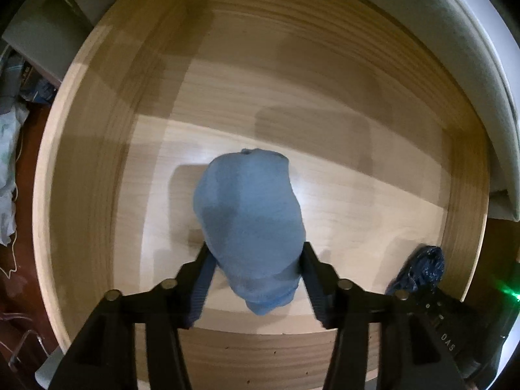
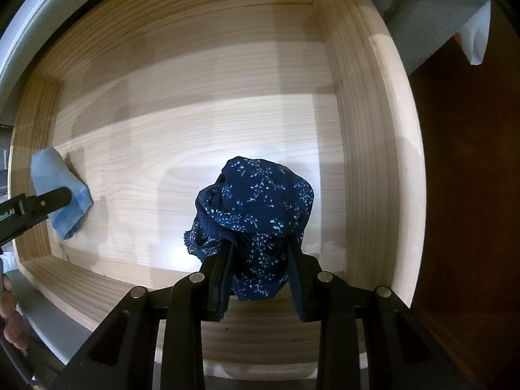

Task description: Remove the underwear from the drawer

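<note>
The left gripper points down into the wooden drawer; its 2 fingers stand spread on either side of a light blue underwear bundle (whether the pads press it is unclear). The right gripper pinches a navy floral underwear piece over the drawer floor, with the light blue bundle well apart near the drawer's left wall.

Open drawer of pale, straight-grained wood, seen from above; four upright walls enclose a flat bottom board. A light blue garment hangs above the left part, a dark blue floral garment above the right; contact with the bottom cannot be told
</note>
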The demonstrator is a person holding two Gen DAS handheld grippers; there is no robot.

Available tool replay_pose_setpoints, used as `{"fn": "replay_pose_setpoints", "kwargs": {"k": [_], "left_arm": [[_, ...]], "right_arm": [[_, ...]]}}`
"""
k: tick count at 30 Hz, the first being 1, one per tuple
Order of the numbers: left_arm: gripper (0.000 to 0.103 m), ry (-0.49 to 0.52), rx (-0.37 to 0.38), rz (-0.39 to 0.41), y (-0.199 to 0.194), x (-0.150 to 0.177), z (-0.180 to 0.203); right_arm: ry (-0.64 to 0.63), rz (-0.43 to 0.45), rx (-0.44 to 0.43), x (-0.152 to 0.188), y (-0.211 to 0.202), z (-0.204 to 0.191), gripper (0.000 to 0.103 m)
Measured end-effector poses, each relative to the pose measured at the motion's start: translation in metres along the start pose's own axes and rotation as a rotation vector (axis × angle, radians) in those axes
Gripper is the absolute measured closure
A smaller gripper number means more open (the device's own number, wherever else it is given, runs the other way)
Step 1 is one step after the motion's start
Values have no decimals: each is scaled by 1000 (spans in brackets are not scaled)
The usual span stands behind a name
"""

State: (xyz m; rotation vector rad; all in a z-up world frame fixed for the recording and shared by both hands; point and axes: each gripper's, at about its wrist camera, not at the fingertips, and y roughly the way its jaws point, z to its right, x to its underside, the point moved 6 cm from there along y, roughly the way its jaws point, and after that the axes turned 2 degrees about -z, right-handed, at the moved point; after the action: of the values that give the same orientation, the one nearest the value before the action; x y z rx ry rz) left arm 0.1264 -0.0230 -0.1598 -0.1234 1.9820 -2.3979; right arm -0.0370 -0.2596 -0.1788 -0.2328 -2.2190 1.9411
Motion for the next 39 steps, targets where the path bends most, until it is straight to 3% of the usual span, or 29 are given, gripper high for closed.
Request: {"fn": "replay_pose_setpoints", "kwargs": {"k": [9,20,39], "left_arm": [[64,62,-46,14,1,9,1],[66,112,-99,47,-11,22,0],[66,287,-150,215,-101,62,6]], "right_arm": [[-1,0,0,0,-1,0,75],[-5,4,5,0,-1,2,75],[-24,28,23,4,-6,-6,75]]}}
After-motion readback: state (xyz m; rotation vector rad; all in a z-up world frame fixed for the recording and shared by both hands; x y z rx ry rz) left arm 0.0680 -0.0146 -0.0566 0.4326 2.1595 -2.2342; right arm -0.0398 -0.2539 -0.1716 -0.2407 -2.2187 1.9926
